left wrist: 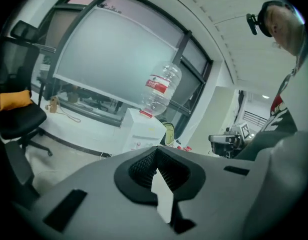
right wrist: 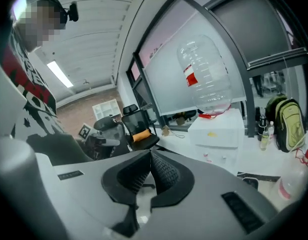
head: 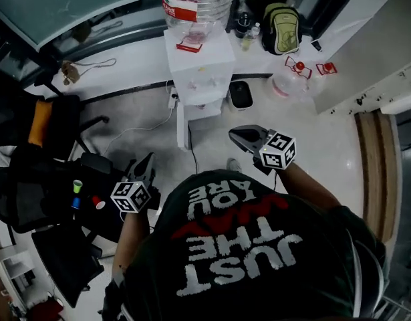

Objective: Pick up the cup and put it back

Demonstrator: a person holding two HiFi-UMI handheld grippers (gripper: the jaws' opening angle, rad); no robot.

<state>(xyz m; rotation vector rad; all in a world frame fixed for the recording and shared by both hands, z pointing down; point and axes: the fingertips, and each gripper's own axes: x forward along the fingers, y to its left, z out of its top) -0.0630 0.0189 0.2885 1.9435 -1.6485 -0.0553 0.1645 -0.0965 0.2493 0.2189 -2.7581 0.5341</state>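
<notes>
Since no cup shows clearly (maybe the small green thing (head: pixel 77 186) on the black chair (head: pixel 25 202) at our left, can't tell), we'd locate it first. The water dispenser (head: pixel 195 69) stands ahead. The left gripper (head: pixel 149 161) and right gripper (head: pixel 236 136) are both pressed together and empty; we'd spread one before reaching.

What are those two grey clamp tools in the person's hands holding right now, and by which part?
Nothing is held. The left gripper and the right gripper both have their jaws shut together, with nothing between them.
</notes>
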